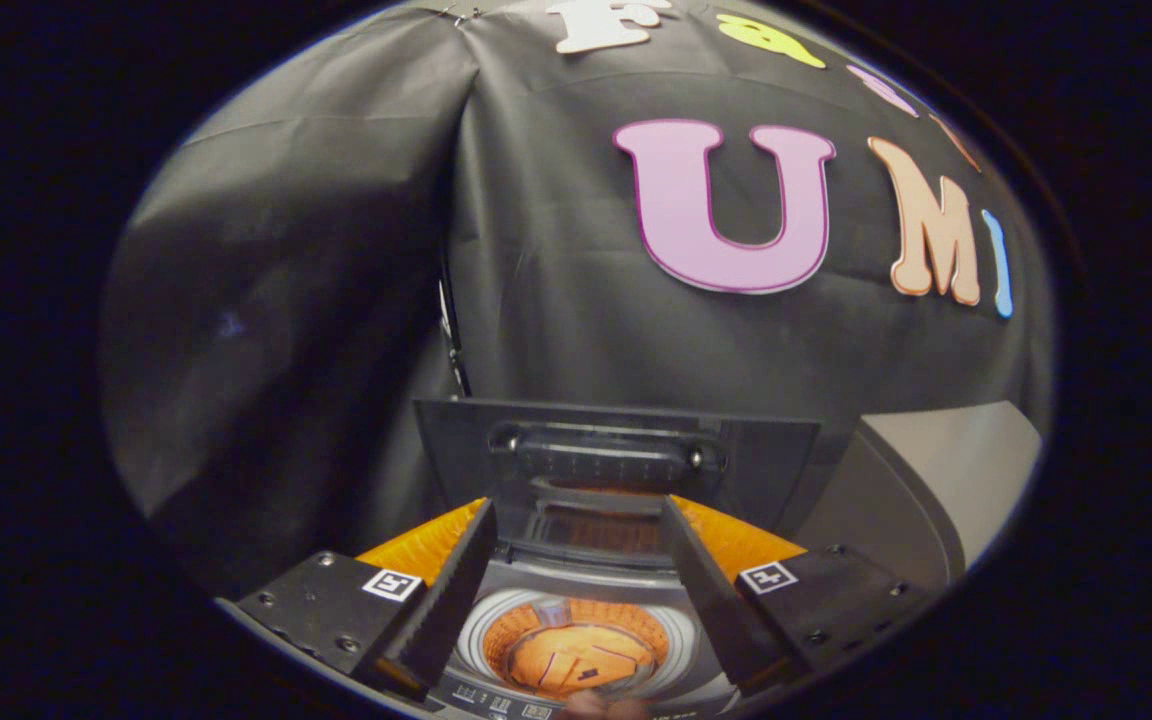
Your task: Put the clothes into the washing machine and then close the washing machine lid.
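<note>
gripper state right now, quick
gripper: open, holding nothing, fingers spread above the washing machine, whose lid stands raised beyond them

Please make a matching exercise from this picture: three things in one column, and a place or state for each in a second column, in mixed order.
Things:
1. washing machine lid
2. orange cloth
3. hand-held gripper

Places or states:
A. lying inside the drum
B. open, fingers apart with nothing between them
C. raised upright behind the drum opening

Pairs: 1-C, 2-A, 3-B
</note>
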Tool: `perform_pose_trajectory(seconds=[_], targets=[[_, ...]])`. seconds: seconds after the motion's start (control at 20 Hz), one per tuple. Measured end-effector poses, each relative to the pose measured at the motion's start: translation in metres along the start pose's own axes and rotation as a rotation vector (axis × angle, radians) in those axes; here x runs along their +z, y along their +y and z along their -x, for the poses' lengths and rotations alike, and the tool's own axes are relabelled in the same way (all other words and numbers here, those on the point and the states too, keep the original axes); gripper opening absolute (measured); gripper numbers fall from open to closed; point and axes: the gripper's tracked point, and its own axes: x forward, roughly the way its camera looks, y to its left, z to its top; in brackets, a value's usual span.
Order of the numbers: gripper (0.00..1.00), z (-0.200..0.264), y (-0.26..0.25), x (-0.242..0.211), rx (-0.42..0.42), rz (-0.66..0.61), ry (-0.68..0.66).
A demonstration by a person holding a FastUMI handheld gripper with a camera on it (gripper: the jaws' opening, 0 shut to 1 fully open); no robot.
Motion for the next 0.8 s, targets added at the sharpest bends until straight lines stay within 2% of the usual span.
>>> perform_pose_trajectory(seconds=[0.35,0.65,0.8], targets=[[0.99,-0.033,-0.003,0.051,-0.022,-0.076,-0.059],[0.97,-0.072,-0.016,0.066,-0.082,-0.061,-0.077],[0.97,-0.093,-0.020,0.054,-0.110,-0.057,-0.035]])
